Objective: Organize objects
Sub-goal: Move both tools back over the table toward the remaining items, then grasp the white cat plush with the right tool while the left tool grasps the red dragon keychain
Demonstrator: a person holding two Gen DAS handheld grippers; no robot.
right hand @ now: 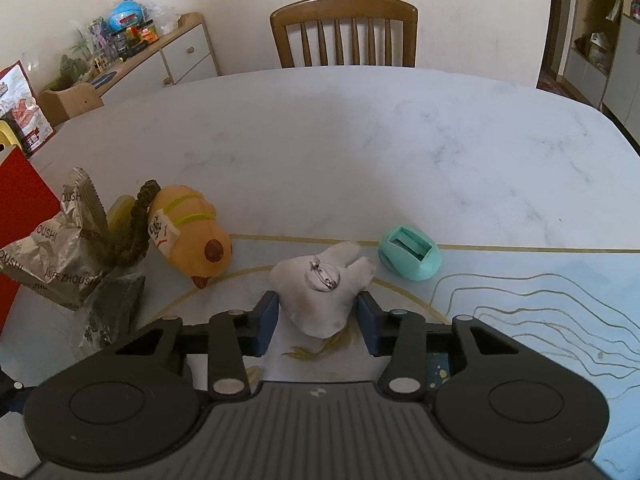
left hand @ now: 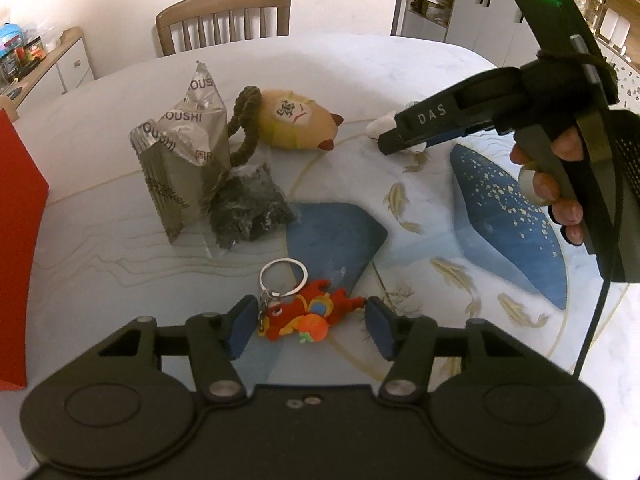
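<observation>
We see a pale marbled tabletop [right hand: 360, 152] with a blue and gold painted pattern near its front edge. Our left hand-held gripper [left hand: 306, 326] sits low over the tabletop with its blue-padded fingers spread wide on either side of a red and orange keychain figure [left hand: 312, 316], whose metal ring lies just ahead of it; the fingers do not quite touch it. Our right hand-held gripper [right hand: 318, 322] has its fingers set fairly narrow around a white plush brooch [right hand: 320, 292] lying pin-side up on the tabletop; whether the pads press it we cannot tell. In the left wrist view, the person's hand [left hand: 556, 184] grips the right tool's handle.

Just beside the brooch, to its right, lies a mint-green egg-shaped case [right hand: 410, 256]. To its left rests a tan plush toy [right hand: 192, 236] with a braided cord, next to a crumpled silver snack packet [left hand: 180, 156] and a dark clear-wrapped bundle [left hand: 248, 208]. A wooden chair [right hand: 344, 34] stands behind the tabletop.
</observation>
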